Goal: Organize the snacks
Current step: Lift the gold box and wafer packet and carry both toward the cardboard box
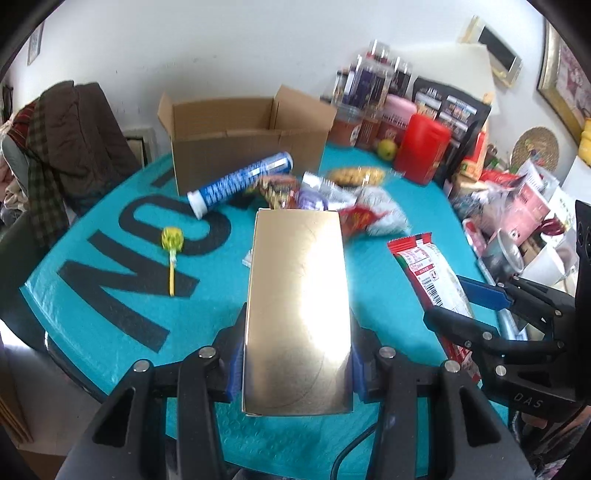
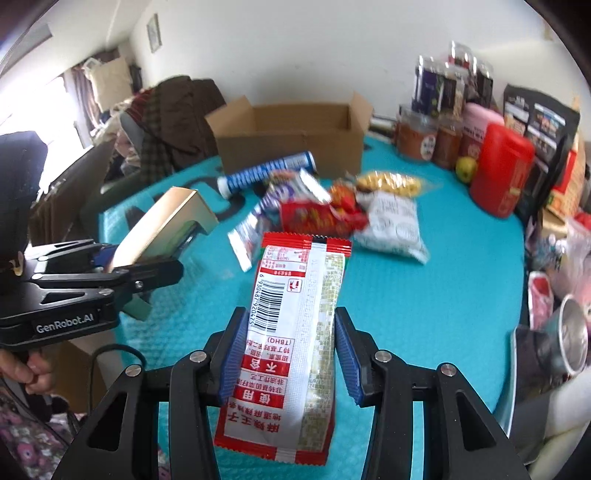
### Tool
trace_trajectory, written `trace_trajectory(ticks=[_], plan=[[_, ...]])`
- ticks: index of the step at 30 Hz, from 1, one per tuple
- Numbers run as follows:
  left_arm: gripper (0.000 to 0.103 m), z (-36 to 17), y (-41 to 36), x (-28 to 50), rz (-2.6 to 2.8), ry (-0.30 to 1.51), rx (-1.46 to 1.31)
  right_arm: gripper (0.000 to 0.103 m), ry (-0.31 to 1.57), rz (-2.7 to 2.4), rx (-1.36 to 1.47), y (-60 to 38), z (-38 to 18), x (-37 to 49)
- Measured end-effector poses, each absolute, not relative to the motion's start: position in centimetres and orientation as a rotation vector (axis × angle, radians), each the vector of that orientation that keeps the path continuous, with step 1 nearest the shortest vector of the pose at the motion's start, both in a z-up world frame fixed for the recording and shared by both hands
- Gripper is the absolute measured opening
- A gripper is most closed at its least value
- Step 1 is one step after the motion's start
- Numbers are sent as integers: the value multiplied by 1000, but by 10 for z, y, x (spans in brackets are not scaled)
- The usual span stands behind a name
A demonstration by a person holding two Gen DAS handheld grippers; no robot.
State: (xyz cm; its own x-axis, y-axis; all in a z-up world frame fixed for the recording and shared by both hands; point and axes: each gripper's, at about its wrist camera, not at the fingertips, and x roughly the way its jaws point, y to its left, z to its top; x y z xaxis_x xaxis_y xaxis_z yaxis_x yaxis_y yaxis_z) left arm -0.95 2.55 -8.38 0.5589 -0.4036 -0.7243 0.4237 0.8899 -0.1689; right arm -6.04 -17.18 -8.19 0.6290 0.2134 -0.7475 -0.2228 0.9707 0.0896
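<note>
White wall (image 1: 229, 48) behind desk (image 1: 110, 332), teal-covered. Chair (image 2: 147, 147) at far left edge, draped with dark coats (image 1: 74, 129). Framed picture (image 2: 153, 33) on side wall. Bright window (image 2: 33, 99) at left.

Left wrist camera: sits behind its own fingers, angled down across the teal table cover (image 1: 122, 317) toward the open cardboard box (image 1: 236, 144) at the far edge. Right wrist camera: same downward tilt, same facing, set to the right of the left one. Both views share the cardboard box (image 2: 295, 140), the snacks before it, and each other's gripper at the frame edge.
</note>
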Motion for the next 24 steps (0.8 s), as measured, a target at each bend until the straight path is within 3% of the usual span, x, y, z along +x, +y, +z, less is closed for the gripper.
trace_trajectory(ticks=[24], plan=[[44, 15, 38, 38, -458, 576, -36, 46, 585, 346, -61, -163, 19, 2]])
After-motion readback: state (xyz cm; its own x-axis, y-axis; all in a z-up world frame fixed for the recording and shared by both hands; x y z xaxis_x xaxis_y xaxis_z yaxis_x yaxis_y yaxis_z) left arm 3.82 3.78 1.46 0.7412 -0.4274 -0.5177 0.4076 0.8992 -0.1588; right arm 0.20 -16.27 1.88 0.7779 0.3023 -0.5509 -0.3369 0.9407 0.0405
